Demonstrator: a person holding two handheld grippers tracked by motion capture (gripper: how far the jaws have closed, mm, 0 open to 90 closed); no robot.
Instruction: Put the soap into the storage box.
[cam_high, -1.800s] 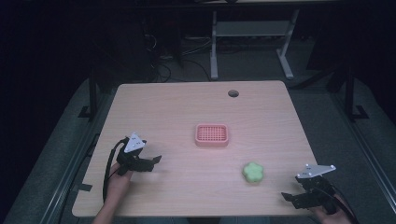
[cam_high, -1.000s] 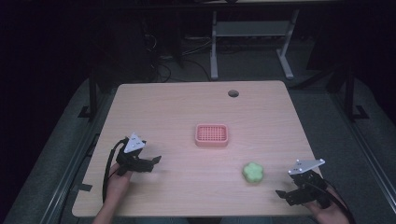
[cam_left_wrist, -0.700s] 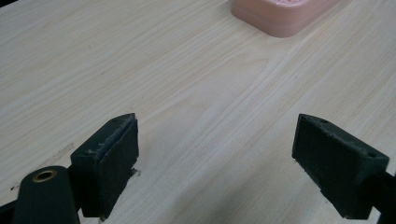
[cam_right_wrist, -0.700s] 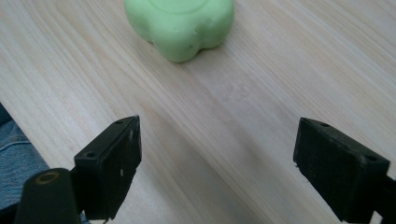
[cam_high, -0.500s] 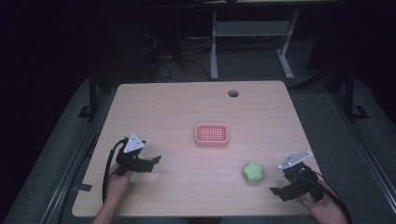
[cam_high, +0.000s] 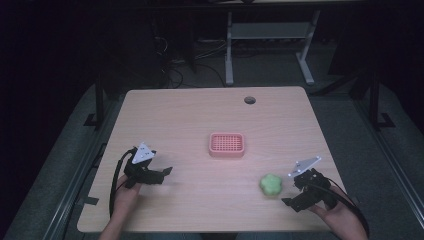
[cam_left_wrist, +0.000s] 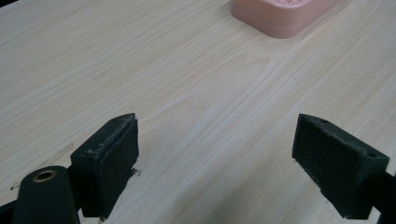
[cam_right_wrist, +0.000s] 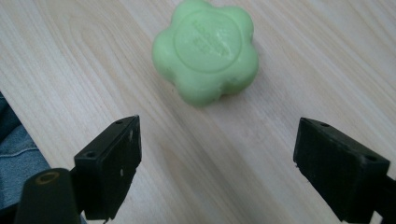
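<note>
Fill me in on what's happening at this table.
A person holds a gripper in each hand. The right gripper is open beside the green soap, not touching it. The left gripper rests open on the table. A pink dish sits mid-table.

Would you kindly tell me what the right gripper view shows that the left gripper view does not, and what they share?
The right gripper view alone shows the green flower-shaped soap lying flat on the wood ahead of the open right claw, not yet between its jaws, plus a strip of blue fabric past the table edge. The left gripper view alone shows a corner of the pink tray far ahead of the open left claw. Both share the light wooden table and two black jaws spread wide with nothing between them.
</note>
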